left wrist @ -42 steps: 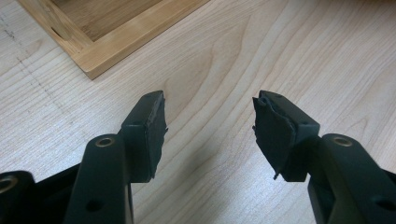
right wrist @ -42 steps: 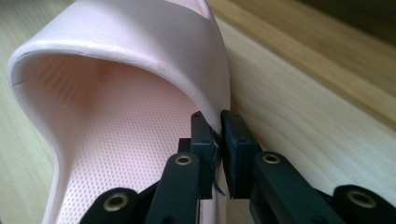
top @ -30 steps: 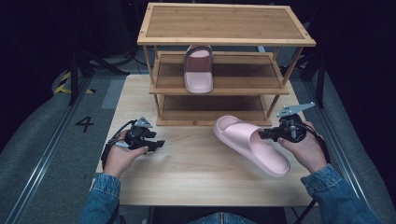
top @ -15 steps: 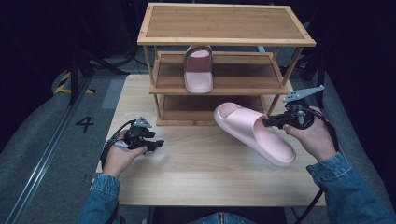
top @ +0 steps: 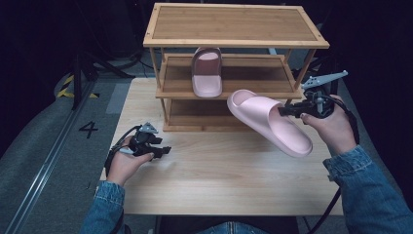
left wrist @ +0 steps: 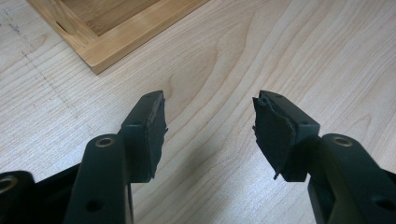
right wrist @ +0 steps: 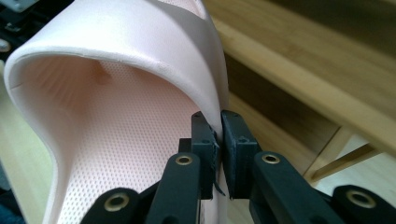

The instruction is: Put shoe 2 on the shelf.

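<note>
The right gripper [top: 282, 111] pinches a pale pink foam slipper [top: 268, 120] before the three-tier wooden rack [top: 234, 29]; the left gripper [top: 163, 151] rests unclenched beside the rack.

A black "4" [top: 88, 129] stands on the grey floor left of the table.

A pale wooden desk [top: 219, 180] carries a three-tier bamboo shelf rack [top: 234, 29] at its far edge. One pink slipper [top: 207, 73] lies on the rack's middle shelf, toward its left end.
</note>
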`<state>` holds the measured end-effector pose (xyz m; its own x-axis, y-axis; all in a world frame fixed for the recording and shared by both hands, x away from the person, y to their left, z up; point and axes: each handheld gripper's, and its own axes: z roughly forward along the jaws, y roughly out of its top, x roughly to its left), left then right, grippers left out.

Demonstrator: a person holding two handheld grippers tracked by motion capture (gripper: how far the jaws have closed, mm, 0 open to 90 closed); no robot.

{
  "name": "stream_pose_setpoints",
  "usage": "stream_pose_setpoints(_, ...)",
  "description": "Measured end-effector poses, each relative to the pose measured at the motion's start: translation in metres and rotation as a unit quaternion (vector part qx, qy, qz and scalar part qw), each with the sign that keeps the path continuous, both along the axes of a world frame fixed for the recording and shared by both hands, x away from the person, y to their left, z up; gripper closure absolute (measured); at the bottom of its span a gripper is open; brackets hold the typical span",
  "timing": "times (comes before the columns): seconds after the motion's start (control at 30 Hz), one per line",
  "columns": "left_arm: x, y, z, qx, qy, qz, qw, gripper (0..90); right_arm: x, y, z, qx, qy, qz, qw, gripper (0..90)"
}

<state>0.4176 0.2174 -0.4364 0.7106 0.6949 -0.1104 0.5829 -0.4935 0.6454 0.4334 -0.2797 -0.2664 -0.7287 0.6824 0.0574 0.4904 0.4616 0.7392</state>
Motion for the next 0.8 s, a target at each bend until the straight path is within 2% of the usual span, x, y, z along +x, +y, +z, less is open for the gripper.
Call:
stream_pose_setpoints(0.33, 0.001, 0.005, -0.002, -0.002, 0.003, 0.004, 1.0000, 43.4, 0.024, 0.003, 0.012, -0.004, -0.014, -0.022, 0.9996, 84.8)
stream_pose_setpoints(0.43, 0.001, 0.005, -0.002, -0.001, 0.004, 0.002, 1.0000, 43.4, 0.037, 0.005, 0.015, -0.009, -0.016, -0.036, 0.9992, 84.8)
stream_pose_setpoints(0.8, 0.002, 0.007, -0.004, -0.001, 0.004, 0.006, 1.0000, 43.4, 0.068, 0.008, 0.014, -0.009, -0.019, -0.061, 0.9979, 84.9)
